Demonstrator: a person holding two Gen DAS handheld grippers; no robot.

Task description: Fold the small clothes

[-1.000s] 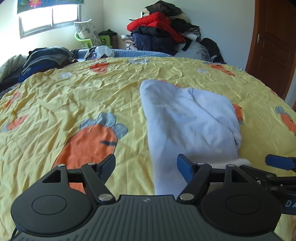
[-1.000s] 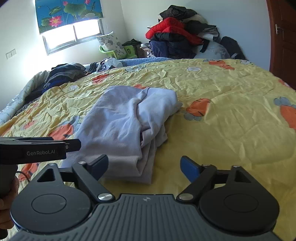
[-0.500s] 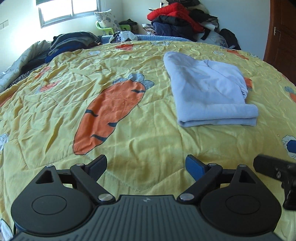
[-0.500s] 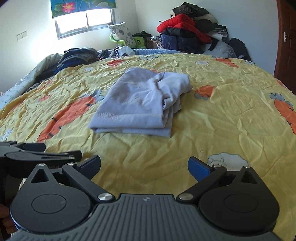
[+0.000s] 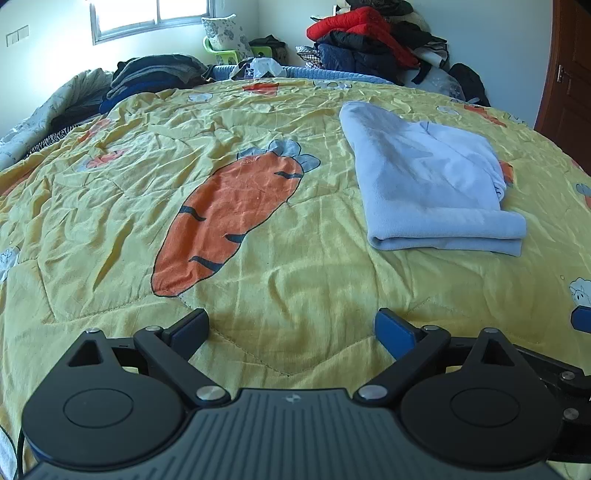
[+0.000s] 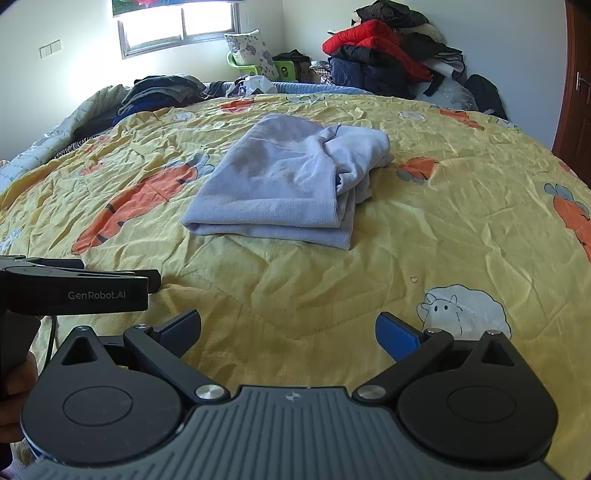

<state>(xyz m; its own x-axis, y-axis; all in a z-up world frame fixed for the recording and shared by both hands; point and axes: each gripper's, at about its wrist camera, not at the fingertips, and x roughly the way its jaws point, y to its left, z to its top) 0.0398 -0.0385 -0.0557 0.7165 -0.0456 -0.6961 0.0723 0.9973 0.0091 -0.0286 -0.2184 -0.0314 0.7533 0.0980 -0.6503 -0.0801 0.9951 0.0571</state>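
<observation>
Showing left gripper point(image 6: 144, 284) body with "GenRobot.AI" lettering: right wrist view only. Pale blue garment point(image 5: 428, 184) folded, layered edge nearest, lying on carrot-print quilt point(image 5: 258, 258). Left jaws opening, nothing between; right gripper point(image 6: 288, 328) released, empty.

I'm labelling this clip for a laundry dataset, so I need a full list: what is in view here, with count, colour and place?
folded fleece garment: one, pale blue, lying mid-bed
quilted bedspread: one, yellow with orange carrot and white sheep prints, covering the bed
jacket heap: one pile, red, navy and black, against the far wall
folded dark clothes stack: one, grey and blue, far left edge of the bed
floral pillow: one, white and grey, under the window
window: one, bright, far wall
wooden door: one, brown, right
left gripper: black, blue pads, jaws opening, nothing between them
right gripper: same, jaws open, empty
</observation>
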